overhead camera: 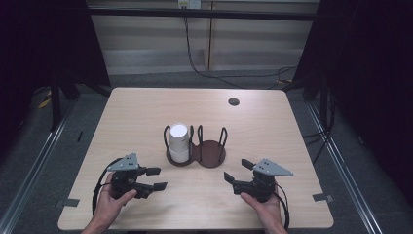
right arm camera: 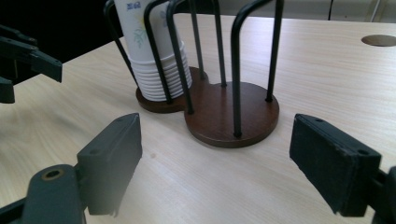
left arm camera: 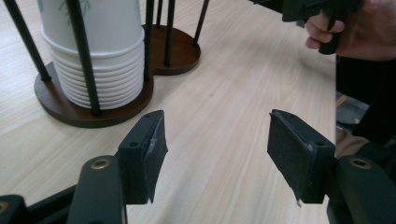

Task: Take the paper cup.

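At the middle of the worktop stands a dark wooden cup holder with two round bays joined side by side, each ringed by black wire hoops. Its left bay carries a stack of white paper cups, nested upside down so the hoops keep the column upright; the right bay is bare wood. I read the hoops as guides, so a cup should leave or enter only from above, not sideways.

I have the left tool low over the near-left part of the worktop, jaws apart with nothing between them, aimed toward the stack, which in the left gripper view sits just ahead and to the left of the pads. The gap looks modest against the cup rims, so I judge it would need widening before a grasp. The right tool hovers on the near right, jaws spread wide and empty, pointed at the vacant bay; both tools are well apart from the holder and from each other.

Room is generous: bare wood lies all round the holder, and the near edge under my hands is free. A small round grommet sits near the far right, well clear. The hoops are the only real obstruction, so I would come in high.
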A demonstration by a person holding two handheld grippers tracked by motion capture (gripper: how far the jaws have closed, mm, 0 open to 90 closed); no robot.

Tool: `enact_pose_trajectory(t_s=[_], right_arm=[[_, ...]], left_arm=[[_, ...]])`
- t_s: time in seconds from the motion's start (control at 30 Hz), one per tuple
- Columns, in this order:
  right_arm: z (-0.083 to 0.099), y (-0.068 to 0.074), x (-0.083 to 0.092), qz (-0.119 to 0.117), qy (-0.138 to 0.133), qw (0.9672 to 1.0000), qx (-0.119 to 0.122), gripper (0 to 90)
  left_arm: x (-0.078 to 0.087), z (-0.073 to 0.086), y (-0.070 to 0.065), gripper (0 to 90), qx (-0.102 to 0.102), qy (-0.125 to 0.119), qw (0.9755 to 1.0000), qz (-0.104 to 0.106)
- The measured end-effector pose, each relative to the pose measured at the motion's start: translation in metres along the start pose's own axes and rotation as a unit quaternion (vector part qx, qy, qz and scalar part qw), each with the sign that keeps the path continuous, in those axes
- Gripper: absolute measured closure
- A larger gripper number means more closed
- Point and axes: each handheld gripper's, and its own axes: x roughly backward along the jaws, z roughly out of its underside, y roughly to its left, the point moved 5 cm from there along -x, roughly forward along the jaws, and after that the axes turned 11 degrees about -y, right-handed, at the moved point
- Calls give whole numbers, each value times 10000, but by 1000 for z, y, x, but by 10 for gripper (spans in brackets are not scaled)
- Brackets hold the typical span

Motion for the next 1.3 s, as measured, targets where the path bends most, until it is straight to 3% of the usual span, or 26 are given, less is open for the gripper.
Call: enact_pose_trajectory(t_s=[0.2,0.23,0.4,0.63,0.9,1.07,1.3], right_arm=[[2,1,1,-46,145,9998,-107,149],[1,3,2,-55,144,9998,-134,149],[2,7,3,-164,193,9996,-160,157],[2,10,2,-253,270,9992,-122,162],[4,12,3,-281,313,9991,-109,162],[2,15,4,-356,270,9990,-68,162],[2,16,5,-413,318,9986,-84,159]], left_arm=[[-1,0,-1,349,146,128,9997,-140],[-1,0,0,299,197,155,9996,-145],[2,-3,1,273,256,78,9995,-162],[6,-14,-1,215,12,108,9999,-133],[4,-28,5,206,92,99,9999,-10],[4,-38,7,212,-68,71,9999,-142],[0,-51,5,241,-184,93,9998,-64]])
